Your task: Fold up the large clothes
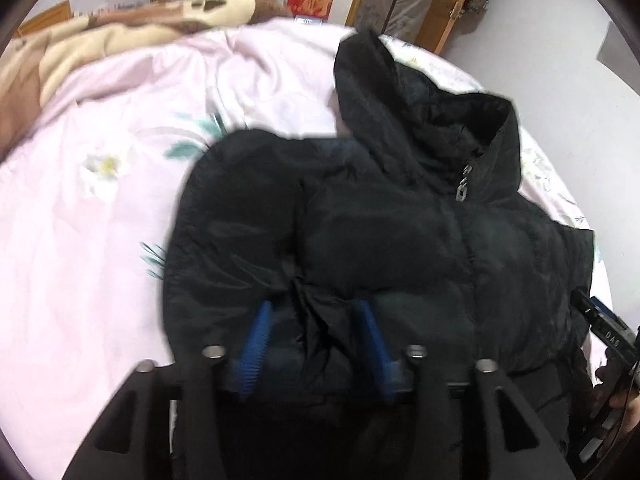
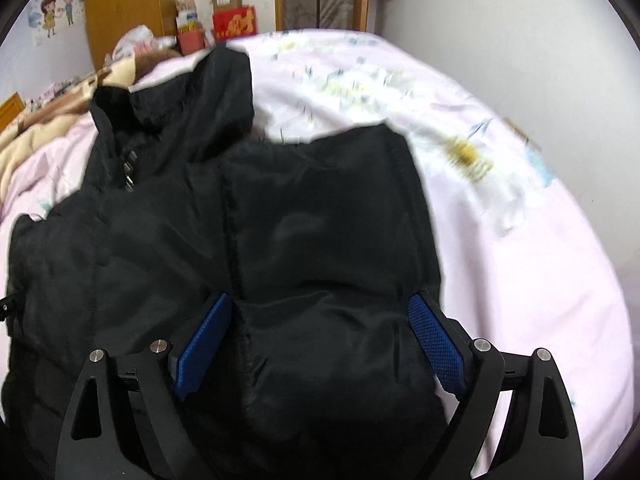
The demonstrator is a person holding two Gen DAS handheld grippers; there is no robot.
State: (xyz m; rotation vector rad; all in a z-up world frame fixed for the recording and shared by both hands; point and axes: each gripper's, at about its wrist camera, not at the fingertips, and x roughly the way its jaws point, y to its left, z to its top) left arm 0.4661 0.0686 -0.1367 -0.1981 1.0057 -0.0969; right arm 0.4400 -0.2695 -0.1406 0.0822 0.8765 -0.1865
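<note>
Pink quilt point(image 1: 80, 240) carries one black jacket point(image 1: 400, 240), two grippers straddling its sleeves.

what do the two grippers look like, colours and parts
Both are alike. The left gripper and the right gripper each have a matte black frame with angular arms and triangular cut-outs, joined by round silver pins. Each finger carries a flat blue pad with a fine knurled or ribbed texture. In the left view, white lettering shows on the black body at the right edge, too blurred to read confidently.
</note>
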